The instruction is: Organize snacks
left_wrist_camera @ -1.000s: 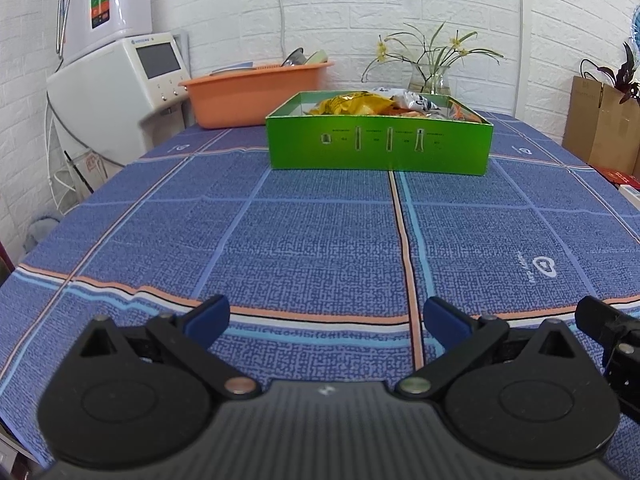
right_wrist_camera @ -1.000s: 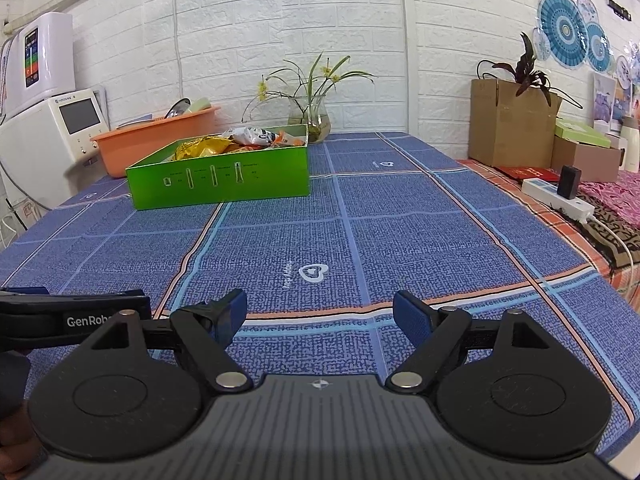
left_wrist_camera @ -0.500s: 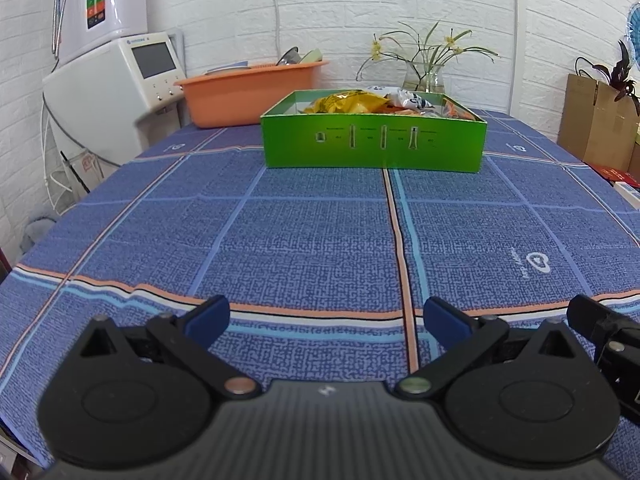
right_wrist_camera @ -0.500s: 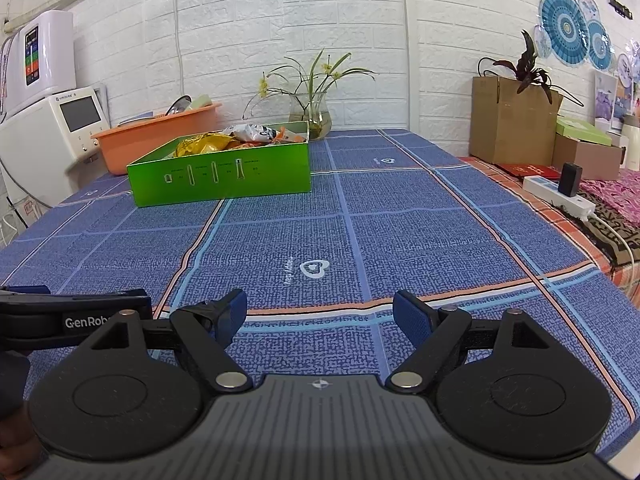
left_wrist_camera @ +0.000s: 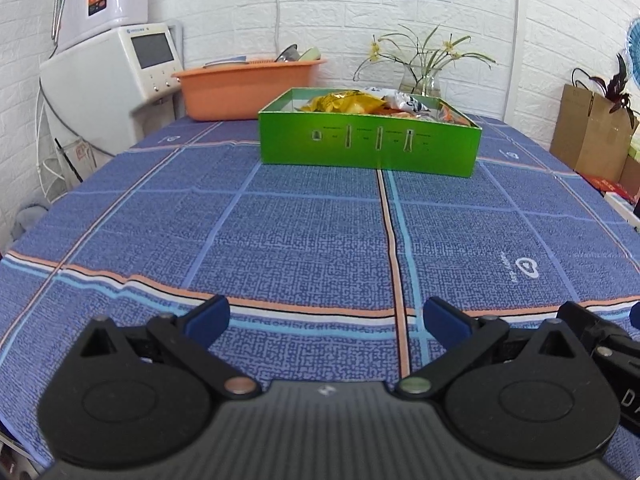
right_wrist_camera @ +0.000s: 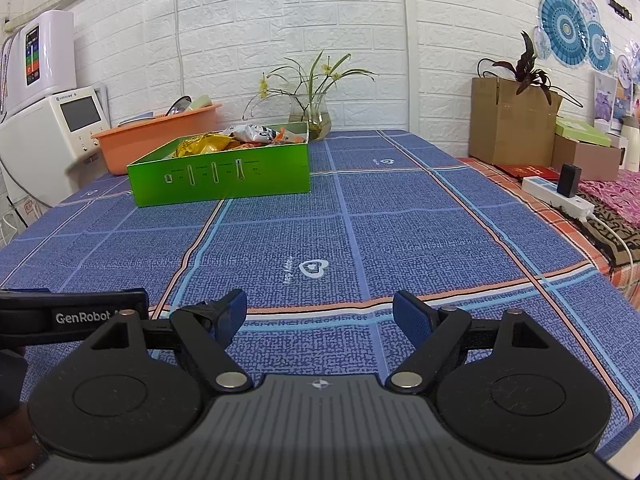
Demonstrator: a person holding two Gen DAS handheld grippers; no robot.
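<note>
Green box (left_wrist_camera: 368, 148) of snack packets (left_wrist_camera: 340, 103) sits far across the blue tablecloth (left_wrist_camera: 312, 240).
Left gripper (left_wrist_camera: 326, 320) and right gripper (right_wrist_camera: 320, 312) gape empty, well short; lower packets perhaps hidden.

Both views are bright and evenly lit, with soft, diffuse light and only faint shadows on the blue tablecloth (left_wrist_camera: 320, 232). The white brick wall (right_wrist_camera: 320, 20) looks slightly washed out. Fisheye distortion bends the wall lines and table edges near the borders, and the corners darken. Focus is mostly sharp, without noticeable motion blur.
</note>
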